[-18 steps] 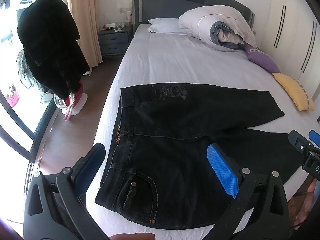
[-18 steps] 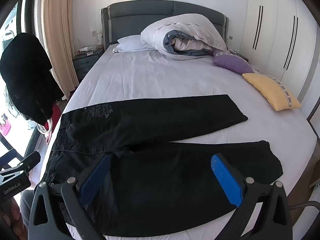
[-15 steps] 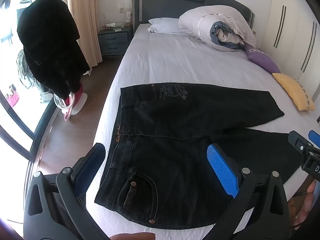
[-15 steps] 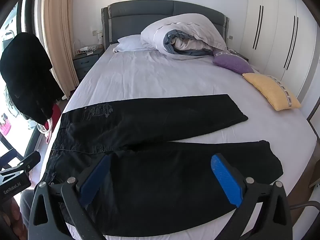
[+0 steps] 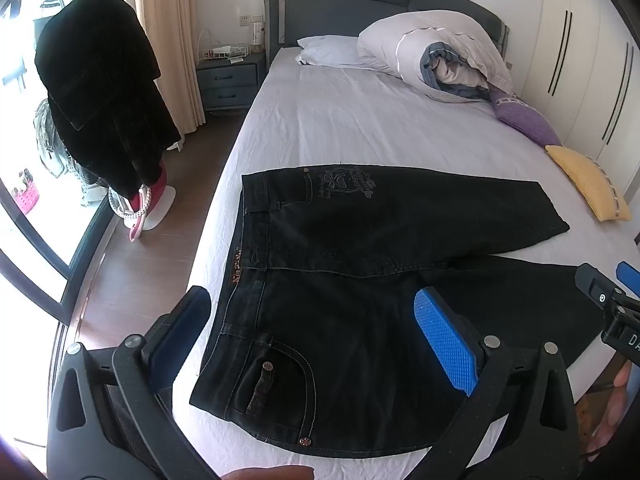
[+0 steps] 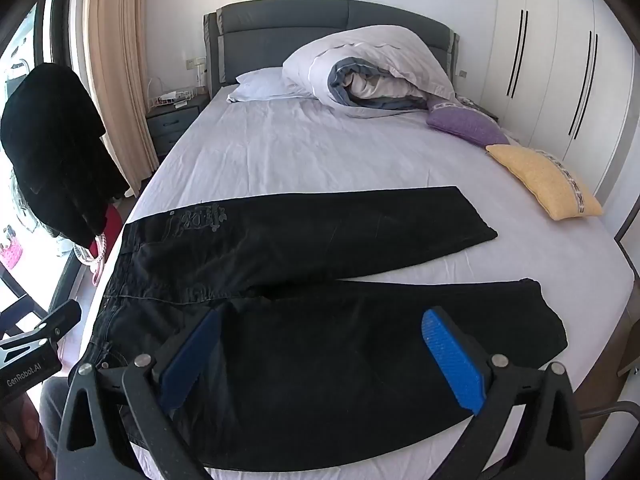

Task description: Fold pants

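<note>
Nearest the cameras: left gripper [image 5: 312, 332] and right gripper [image 6: 320, 354], both black-framed with blue ribbed pads, both spread wide with nothing between the jaws, tilted down over the near edge of the bed.
Task's thing: black denim pants [image 5: 360, 280] lie flat on the white-sheeted bed [image 5: 340, 128], waistband to the left, legs running right and splayed in a V, one leg near, one farther.
Left gripper's place: above the waist and the near pocket, not touching cloth.
Right gripper's place: above the near leg [image 6: 380, 340], not touching cloth.
Step, as I judge it: fold not yet begun; first grasp to come.
Risk: the near hem lies close to the bed's edge; a one-sided pull could drag the pants off it.
Risk: pinching sheet along with denim would rumple both.
Risk: the splayed legs may land askew if only one end is lifted.
Writing: "GenRobot.AI" on the left gripper's side, seen in the right wrist view; tan lettering inside the waistband and a grey emblem by the far pocket, neither readable.
Farther right: yellow cushion [image 6: 544, 180], purple cushion [image 6: 464, 126].
Far end: rolled white duvet [image 6: 372, 68], grey padded headboard [image 6: 320, 24].
</note>
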Action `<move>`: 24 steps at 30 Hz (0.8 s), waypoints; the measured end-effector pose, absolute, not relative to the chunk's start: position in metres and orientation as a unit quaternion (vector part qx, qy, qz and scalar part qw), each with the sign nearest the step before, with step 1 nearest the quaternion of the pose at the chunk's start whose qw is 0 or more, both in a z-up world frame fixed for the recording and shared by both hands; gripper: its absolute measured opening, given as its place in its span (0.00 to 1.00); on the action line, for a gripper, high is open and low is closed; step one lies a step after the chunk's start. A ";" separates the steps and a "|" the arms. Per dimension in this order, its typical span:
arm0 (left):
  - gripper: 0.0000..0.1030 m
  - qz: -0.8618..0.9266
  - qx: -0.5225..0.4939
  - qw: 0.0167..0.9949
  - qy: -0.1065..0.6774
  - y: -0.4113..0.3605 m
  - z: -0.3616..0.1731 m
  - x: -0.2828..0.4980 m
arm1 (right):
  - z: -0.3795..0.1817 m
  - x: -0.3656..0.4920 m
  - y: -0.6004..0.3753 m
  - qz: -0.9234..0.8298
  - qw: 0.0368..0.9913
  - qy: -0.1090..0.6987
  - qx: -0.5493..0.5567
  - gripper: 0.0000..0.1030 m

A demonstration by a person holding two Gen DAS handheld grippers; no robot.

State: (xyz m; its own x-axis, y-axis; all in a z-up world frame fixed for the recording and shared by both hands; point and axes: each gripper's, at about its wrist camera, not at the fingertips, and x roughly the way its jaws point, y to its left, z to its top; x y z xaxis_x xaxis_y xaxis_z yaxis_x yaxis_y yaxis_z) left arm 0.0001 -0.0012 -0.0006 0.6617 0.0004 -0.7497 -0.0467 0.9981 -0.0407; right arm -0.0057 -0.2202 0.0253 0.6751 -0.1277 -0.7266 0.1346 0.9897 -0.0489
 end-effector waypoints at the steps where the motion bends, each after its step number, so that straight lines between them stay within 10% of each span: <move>1: 1.00 0.012 -0.029 0.911 0.411 -0.001 0.000 0.000 | 0.025 -0.006 -0.220 -0.072 0.915 0.397 0.004 1.00; 24: 1.00 0.013 -0.027 0.911 0.412 0.004 -0.008 0.002 | 0.022 -0.007 -0.218 -0.071 0.914 0.399 0.004 1.00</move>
State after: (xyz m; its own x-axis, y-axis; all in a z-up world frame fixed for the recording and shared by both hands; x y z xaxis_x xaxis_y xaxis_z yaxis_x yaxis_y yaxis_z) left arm 0.0018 0.0042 -0.0080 0.6602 0.0018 -0.7511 -0.0468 0.9982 -0.0387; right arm -0.0072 -0.2180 0.0225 0.6715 -0.1266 -0.7301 0.1337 0.9898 -0.0487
